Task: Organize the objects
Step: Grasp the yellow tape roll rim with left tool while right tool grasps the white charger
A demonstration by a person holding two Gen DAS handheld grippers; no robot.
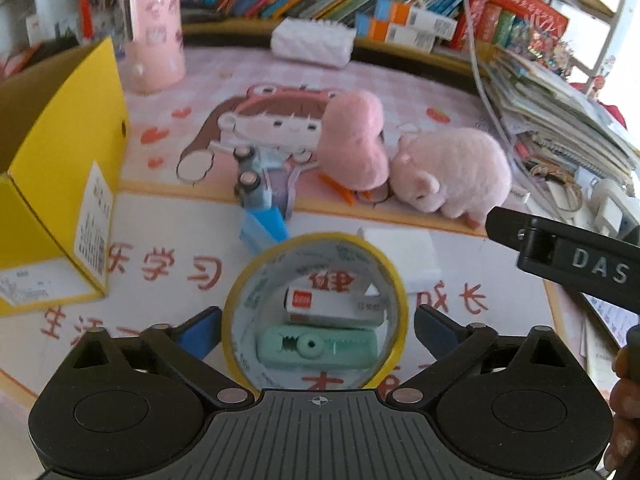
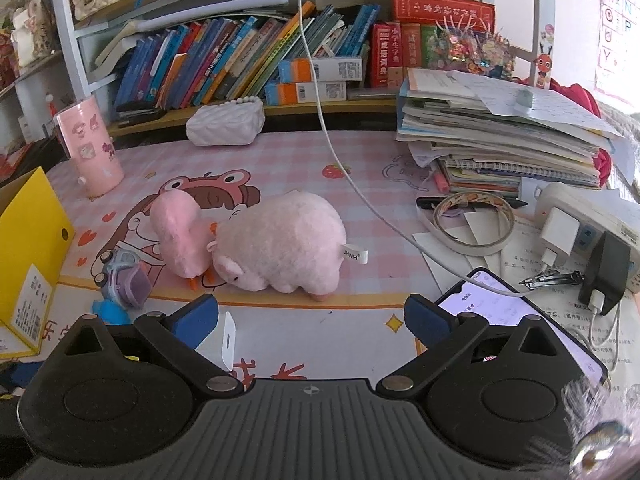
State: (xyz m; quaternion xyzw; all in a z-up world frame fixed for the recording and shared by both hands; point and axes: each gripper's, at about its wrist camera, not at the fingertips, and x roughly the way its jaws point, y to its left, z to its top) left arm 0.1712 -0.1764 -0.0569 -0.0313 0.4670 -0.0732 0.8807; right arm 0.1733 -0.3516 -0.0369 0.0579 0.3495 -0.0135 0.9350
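Note:
A wide tape roll with a yellow rim sits between the fingers of my left gripper. The left pad is against the rim and a thin gap shows at the right pad. Through the ring I see a white box with a red label and a mint-green correction tape. My right gripper hangs open over the mat with nothing between its fingers. Ahead of it lie a pink plush pig and a second pink plush, touching. A small toy car lies to their left.
An open yellow box stands at the left. A pink cup and a white pouch stand at the back. At the right are a phone on a cable, a paper tape ring, a power strip and stacked books.

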